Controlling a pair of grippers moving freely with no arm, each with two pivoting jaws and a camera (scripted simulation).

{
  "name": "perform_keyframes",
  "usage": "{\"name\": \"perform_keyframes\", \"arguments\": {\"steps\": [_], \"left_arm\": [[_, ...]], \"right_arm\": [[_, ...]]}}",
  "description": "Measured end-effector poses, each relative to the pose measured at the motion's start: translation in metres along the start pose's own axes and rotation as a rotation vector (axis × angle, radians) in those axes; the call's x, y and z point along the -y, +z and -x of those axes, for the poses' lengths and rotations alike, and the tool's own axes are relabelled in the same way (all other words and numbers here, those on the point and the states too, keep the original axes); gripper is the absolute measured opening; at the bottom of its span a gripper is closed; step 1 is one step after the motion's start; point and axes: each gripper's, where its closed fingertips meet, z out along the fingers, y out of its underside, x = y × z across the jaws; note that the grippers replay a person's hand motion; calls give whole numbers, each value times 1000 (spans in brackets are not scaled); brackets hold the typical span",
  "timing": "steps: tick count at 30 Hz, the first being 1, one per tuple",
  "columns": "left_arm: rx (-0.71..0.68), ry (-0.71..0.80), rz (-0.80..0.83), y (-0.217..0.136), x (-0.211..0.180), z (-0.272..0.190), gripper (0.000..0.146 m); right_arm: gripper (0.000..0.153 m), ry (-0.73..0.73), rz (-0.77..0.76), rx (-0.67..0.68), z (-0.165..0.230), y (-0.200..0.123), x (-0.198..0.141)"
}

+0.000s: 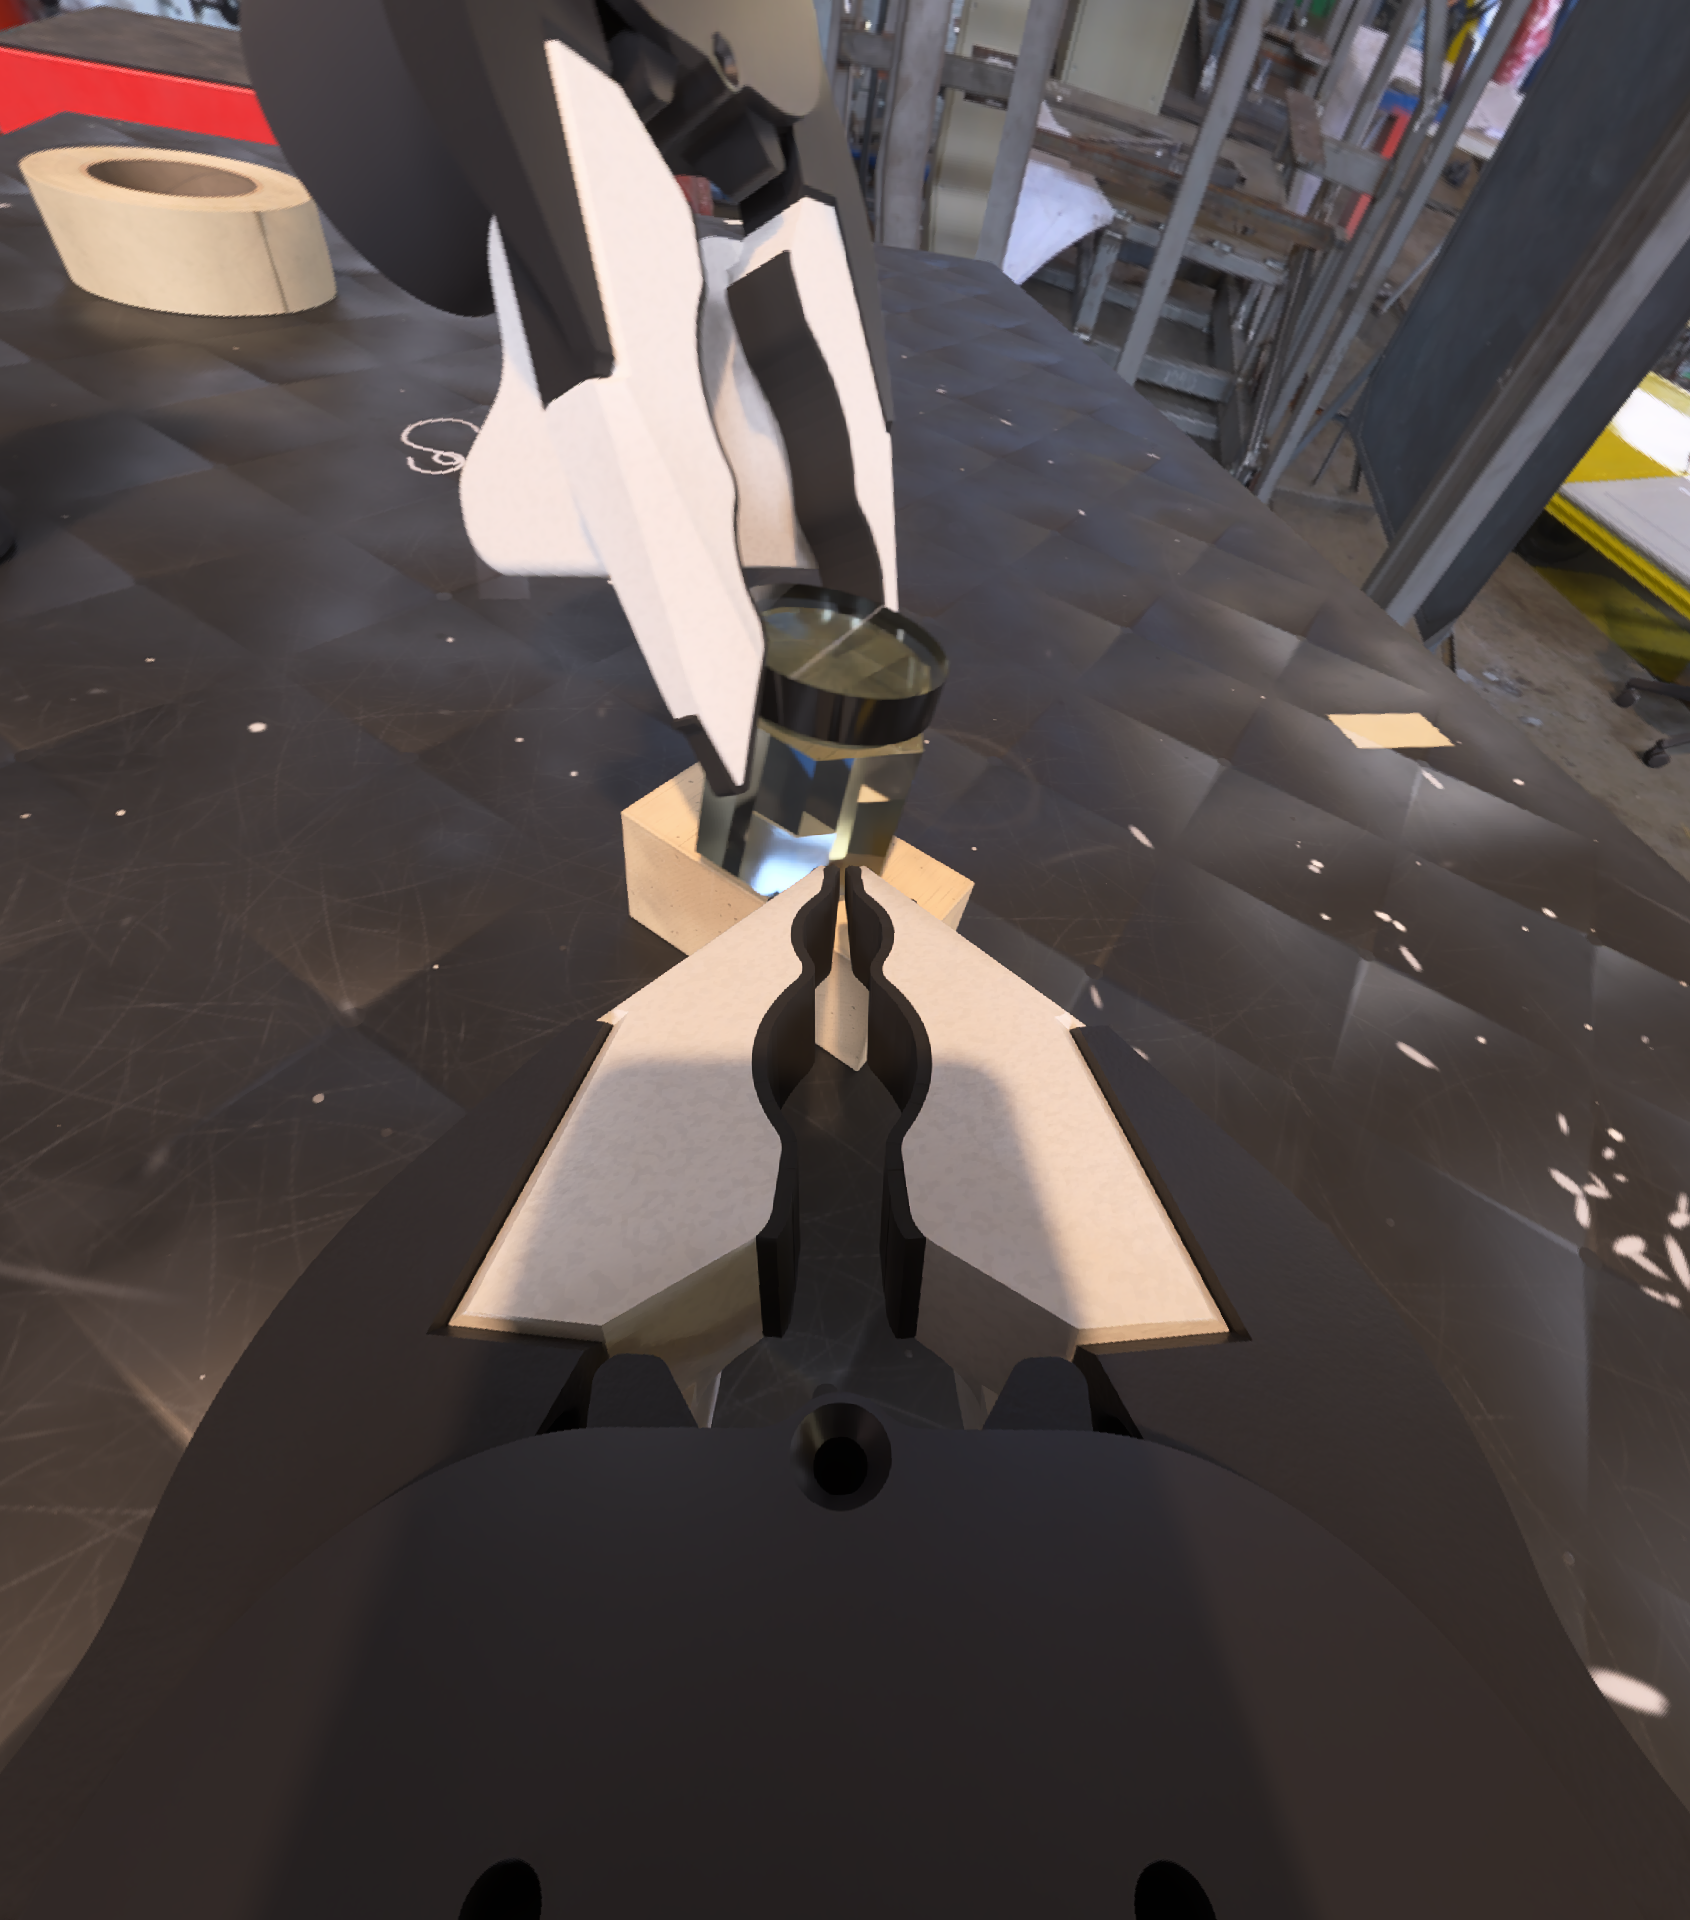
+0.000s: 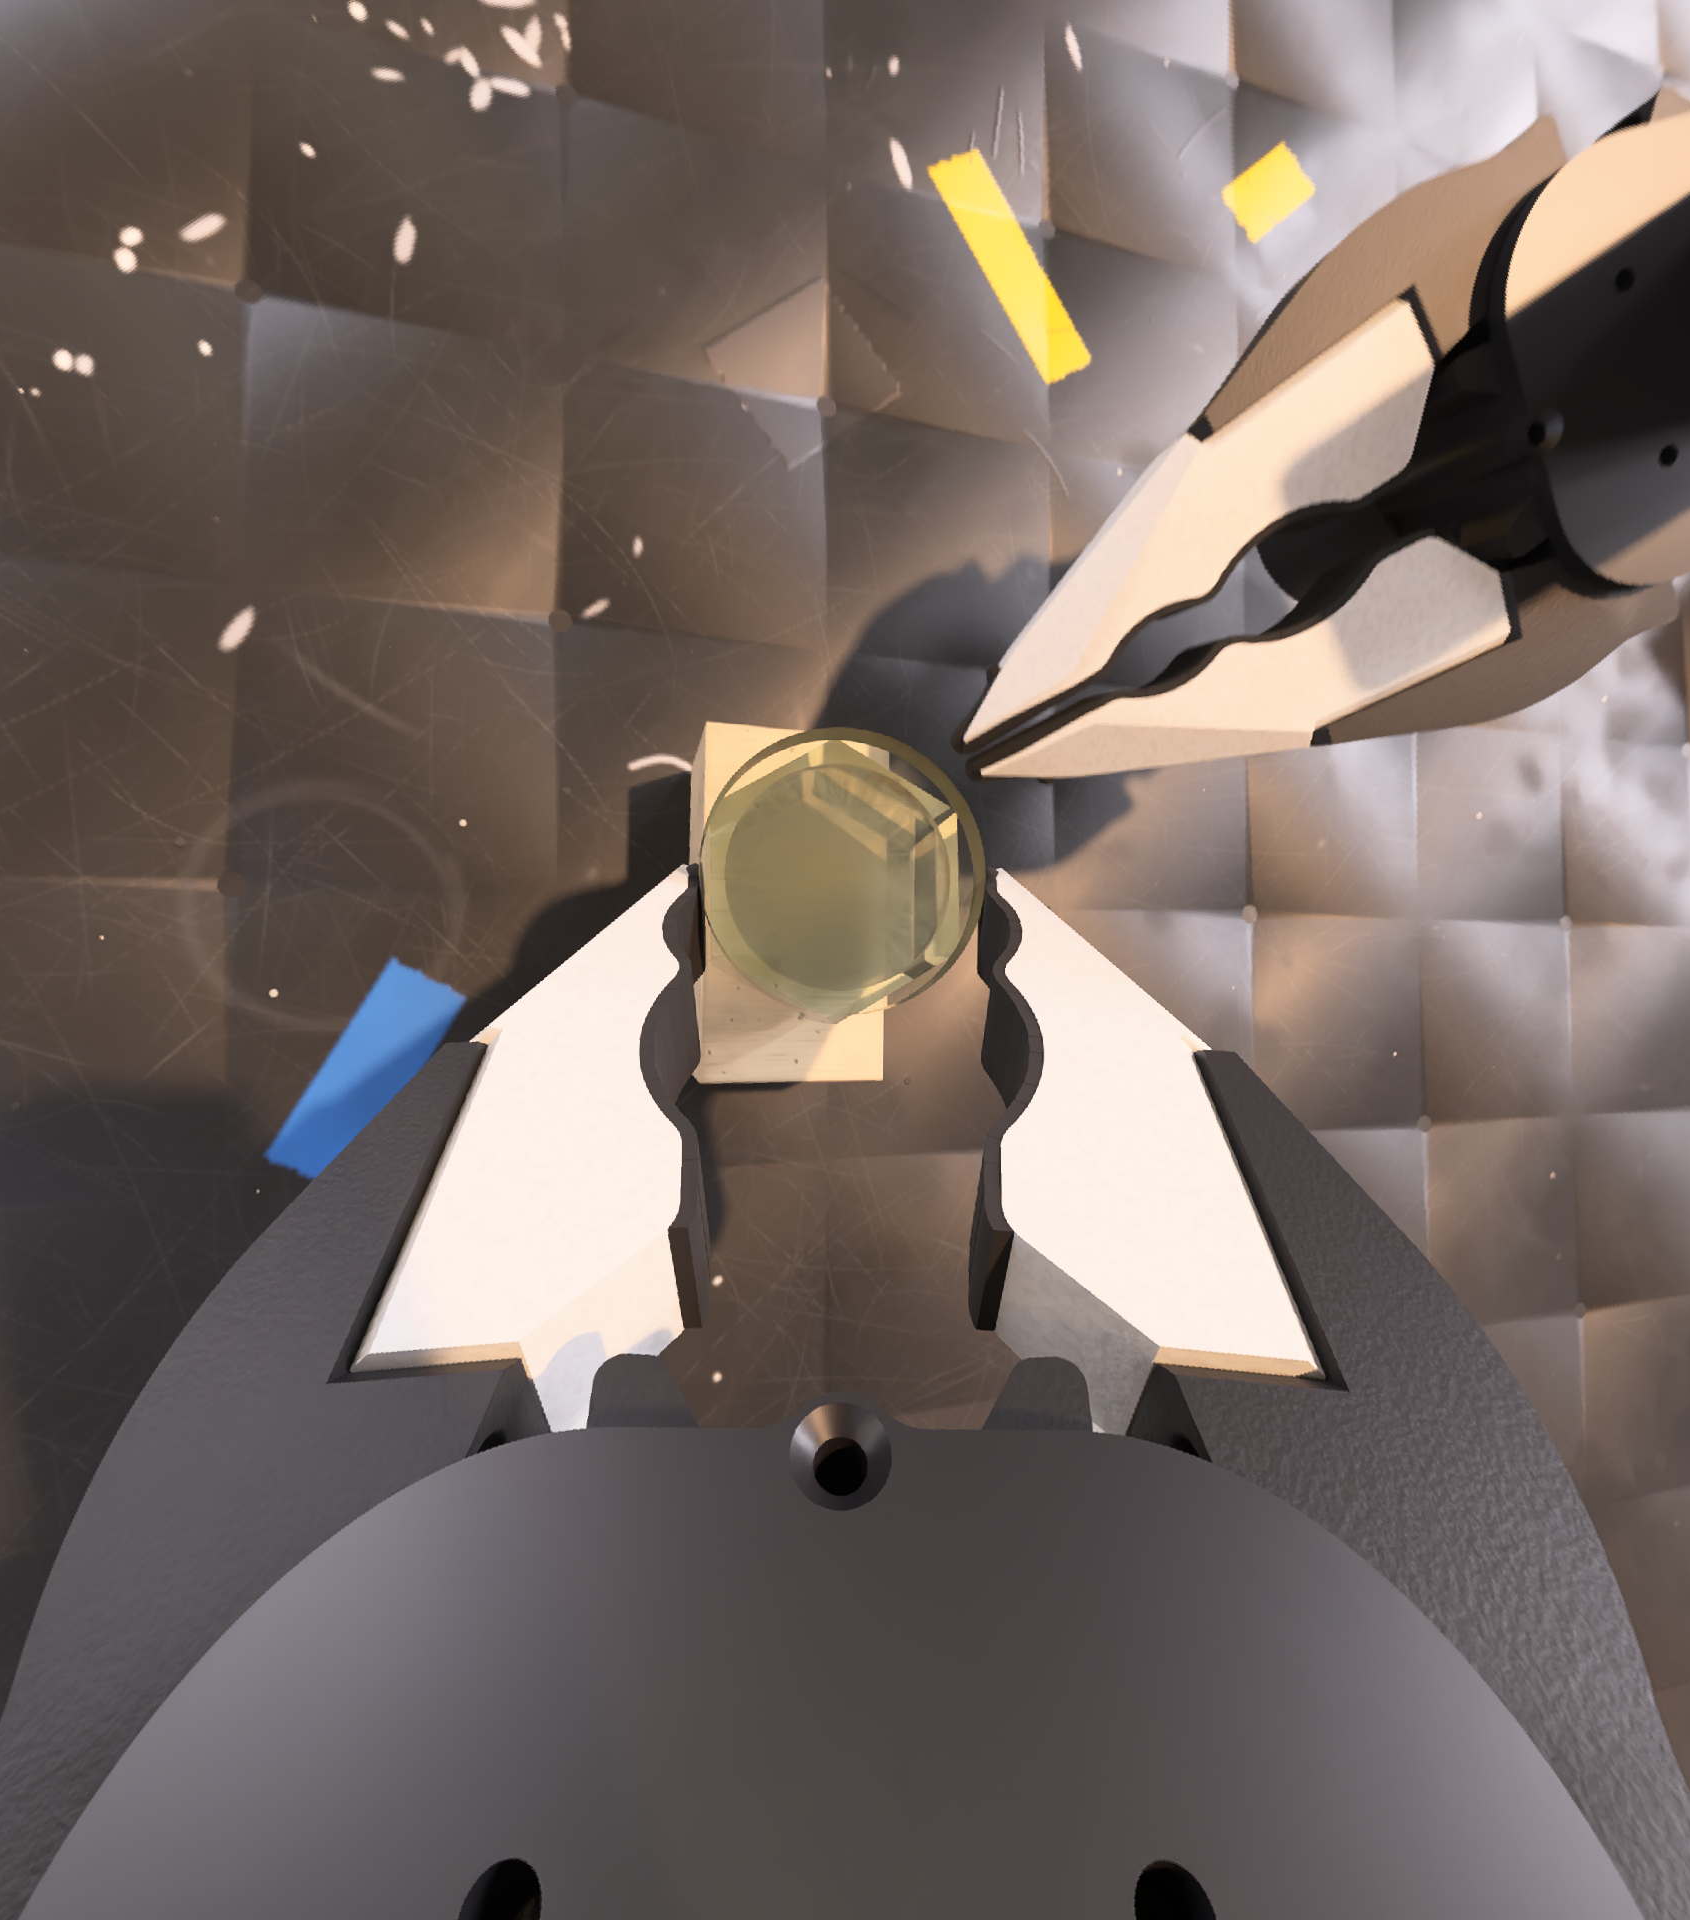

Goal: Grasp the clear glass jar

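Right wrist view looks straight down on the clear glass jar (image 2: 841, 883), which stands upright on a pale wooden block (image 2: 789, 1049) on the dark, scratched table (image 2: 301, 520). The right tool (image 2: 841, 894) hangs above it with its fingers spread wide, one tip on each side of the jar's round lid; whether they touch the glass cannot be told. The left tool (image 2: 971, 753), fingers pressed nearly together and holding nothing, points at the jar from just beside it.

Left wrist view shows one jar (image 1: 820, 748) with a dark-rimmed lid, one block (image 1: 675, 883) beneath it, and the right tool (image 1: 799, 686) coming down steeply over it. The left tool (image 1: 841, 878) sits low before the block. One roll of beige tape (image 1: 181, 234) lies well apart near the far table edge. A faint chalk scrawl, unreadable, marks the table. Two yellow tape strips (image 2: 1007, 265) and one blue strip (image 2: 363, 1060) lie flat on the surface. No brand or label can be read.
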Motion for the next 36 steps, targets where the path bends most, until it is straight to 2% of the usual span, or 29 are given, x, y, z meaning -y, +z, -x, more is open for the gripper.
{"name": "perform_keyframes", "arguments": {"steps": [3,6,36], "left_arm": [[5,-6,0,0,0,0,1],[12,11,5,1,0,-1,1],[13,23,0,2,1,-3,1]], "right_arm": [[53,-16,-31,-6,1,-1,6],[53,4,30,1,2,0,1],[53,-29,54,-27,1,1,4]]}}
